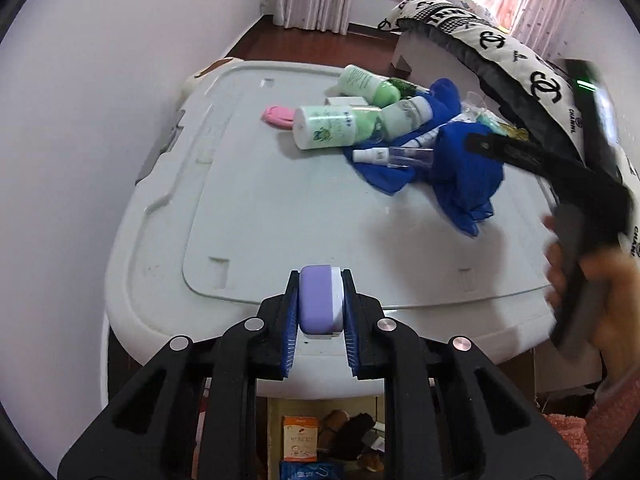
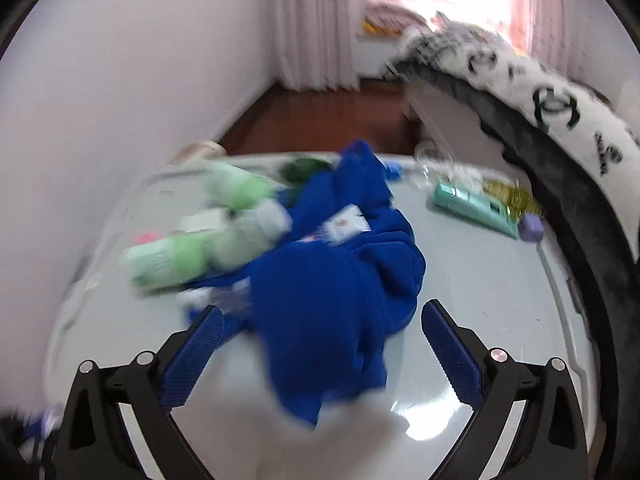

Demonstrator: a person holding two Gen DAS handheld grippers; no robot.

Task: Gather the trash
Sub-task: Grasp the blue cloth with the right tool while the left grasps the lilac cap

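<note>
My left gripper [image 1: 320, 280] is shut on a small lilac and white case [image 1: 320, 300], held above the near edge of a white plastic lid [image 1: 248, 216]. At the lid's far side lie green and white bottles [image 1: 326, 126], a pink item [image 1: 276, 115], a clear spray bottle [image 1: 394, 156] and a crumpled blue bag [image 1: 460, 172]. My right gripper [image 2: 322, 320] is open and empty, its jaws spread on either side of the blue bag [image 2: 340, 280]. A teal tube [image 2: 474, 204] and a second lilac case [image 2: 531, 227] lie at the right.
A dark-edged quilt with black logos [image 1: 532, 80] hangs over the lid's right side. A white wall runs along the left. Below the lid, boxes and slippers [image 1: 344, 436] sit on the floor. The right wrist view is motion-blurred.
</note>
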